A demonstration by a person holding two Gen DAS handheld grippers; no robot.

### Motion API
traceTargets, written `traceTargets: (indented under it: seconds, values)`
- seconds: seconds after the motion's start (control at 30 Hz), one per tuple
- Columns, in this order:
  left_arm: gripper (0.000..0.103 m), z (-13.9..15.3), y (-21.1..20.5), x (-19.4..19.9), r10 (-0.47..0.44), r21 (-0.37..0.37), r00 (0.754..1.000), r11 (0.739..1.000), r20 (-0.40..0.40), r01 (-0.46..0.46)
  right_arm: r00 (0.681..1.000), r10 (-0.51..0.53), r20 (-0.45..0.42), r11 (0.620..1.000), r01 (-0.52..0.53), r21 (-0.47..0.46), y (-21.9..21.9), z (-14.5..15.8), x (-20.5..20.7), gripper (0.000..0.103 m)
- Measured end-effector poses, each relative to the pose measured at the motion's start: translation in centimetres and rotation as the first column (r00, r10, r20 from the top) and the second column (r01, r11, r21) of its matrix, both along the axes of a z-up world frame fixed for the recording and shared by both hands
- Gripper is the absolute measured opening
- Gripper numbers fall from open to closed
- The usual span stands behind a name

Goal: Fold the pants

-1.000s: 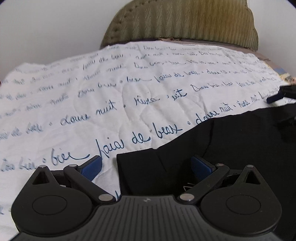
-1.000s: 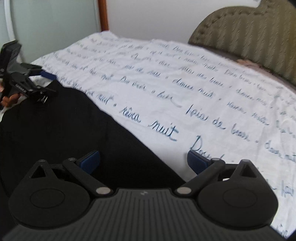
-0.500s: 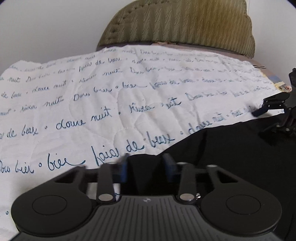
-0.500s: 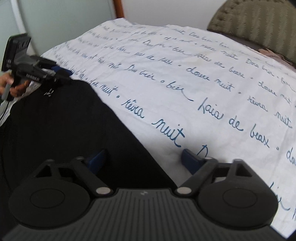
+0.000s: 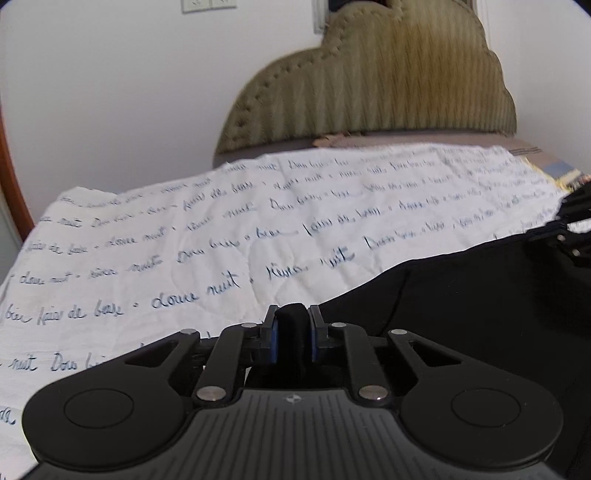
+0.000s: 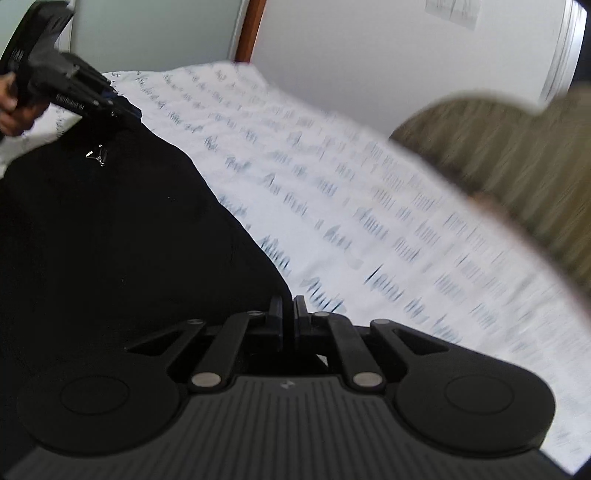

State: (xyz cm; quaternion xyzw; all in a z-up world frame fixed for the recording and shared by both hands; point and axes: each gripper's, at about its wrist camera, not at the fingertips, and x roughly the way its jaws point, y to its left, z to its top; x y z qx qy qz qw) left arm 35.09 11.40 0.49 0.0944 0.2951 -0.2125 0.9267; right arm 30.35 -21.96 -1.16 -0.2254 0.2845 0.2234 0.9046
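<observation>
Black pants [image 5: 480, 314] lie on the near right of a bed. In the left wrist view my left gripper [image 5: 291, 332] is shut on a bunched fold of the pants' edge, and black cloth fills the gap between its blue pads. The right gripper [image 5: 546, 230] shows blurred at the far right, at the pants' other end. In the right wrist view the pants [image 6: 110, 240] fill the left side. My right gripper [image 6: 289, 314] is shut on their thin edge. A hand [image 6: 11, 114] holds the left gripper [image 6: 125, 109] at the top left, with the cloth raised there.
A white bedspread [image 5: 184, 229] printed with blue handwriting covers the bed beyond the pants. An olive padded headboard [image 5: 369, 92] stands against the white wall at the far end. A wooden door frame [image 6: 251, 29] rises behind the bed's far corner.
Both grippers went from wide open to shut on the pants' edge. Both have risen a little, lifting the cloth, and the right wrist view has rolled and is blurred by motion.
</observation>
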Motion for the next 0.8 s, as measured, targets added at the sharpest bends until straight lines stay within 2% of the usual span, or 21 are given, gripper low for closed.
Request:
traceTargets:
  seconds: [0.13,0.37,0.6,0.8]
  values:
    - [0.015,1.1,0.0,-1.8,-0.004,0.003,0.999,1.0,0.034,0.004,0.992,-0.019,0.129,0.997,0.028,-0.07,1.5,1.2,-3.4,0.006]
    - [0.014,2.7,-0.3,-5.8,-0.017,0.06,0.994,0.998,0.104,0.011,0.978,0.001,0.207,0.99,0.029,-0.14,3.2,1.9,-8.8,0.006]
    - [0.015,5.1,-1.0,-8.4,0.007,0.068,0.983,0.997,0.183,-0.019,0.966,-0.023,0.257,0.993,0.053,-0.109,3.9,2.8,-12.0,0.006]
    - [0.015,6.5,-1.0,-11.3,-0.031,0.068,0.967,0.998,0.251,0.014,0.949,-0.035,0.314,0.992,0.072,-0.107,4.7,2.8,-15.7,0.006]
